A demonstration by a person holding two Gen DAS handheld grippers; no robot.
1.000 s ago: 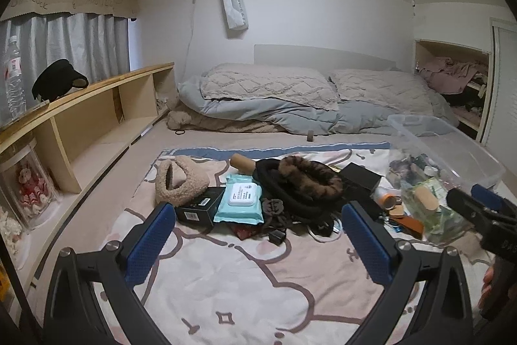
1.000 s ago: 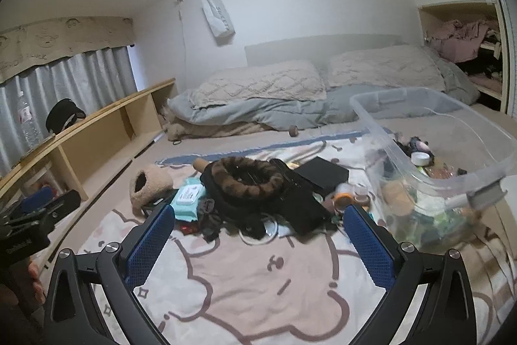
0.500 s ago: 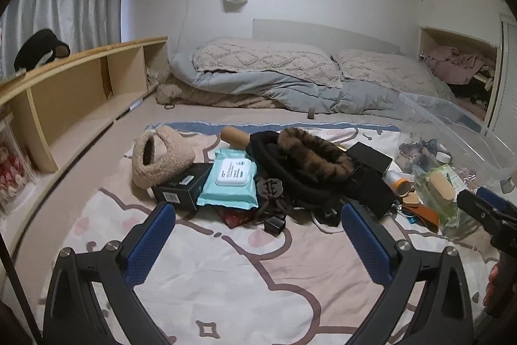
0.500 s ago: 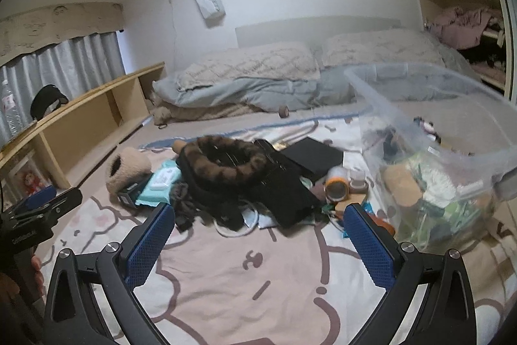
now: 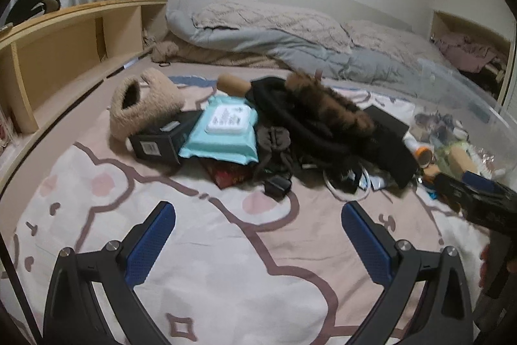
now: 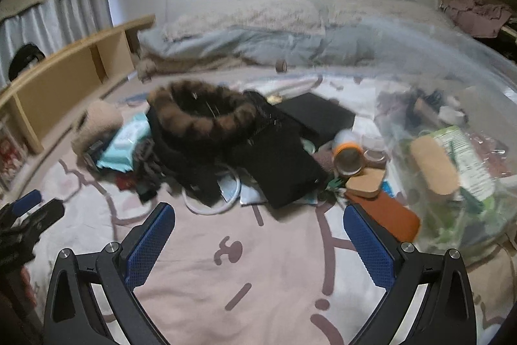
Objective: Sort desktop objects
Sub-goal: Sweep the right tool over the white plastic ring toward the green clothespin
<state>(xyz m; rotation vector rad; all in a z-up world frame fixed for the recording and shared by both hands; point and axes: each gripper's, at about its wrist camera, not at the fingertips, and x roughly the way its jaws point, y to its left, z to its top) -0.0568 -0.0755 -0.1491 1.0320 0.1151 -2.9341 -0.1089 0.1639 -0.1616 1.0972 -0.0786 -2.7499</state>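
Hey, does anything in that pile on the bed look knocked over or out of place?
Yes. An orange-rimmed cylindrical container lies tipped on its side beside the clear plastic bin, open end facing the camera. A teal wet-wipes pack rests tilted across a black box.

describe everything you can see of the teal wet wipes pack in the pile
The wet wipes pack is a soft, flat pouch of light teal plastic with a white rectangular flip lid on top, apparently shut, bearing faint print. It lies tilted in the pile on the cartoon-print blanket, its left edge resting on a black box. A fluffy beige bag sits behind that box, a dark scrunchie-like thing touches the pack's right side, and a red packet pokes out beneath.
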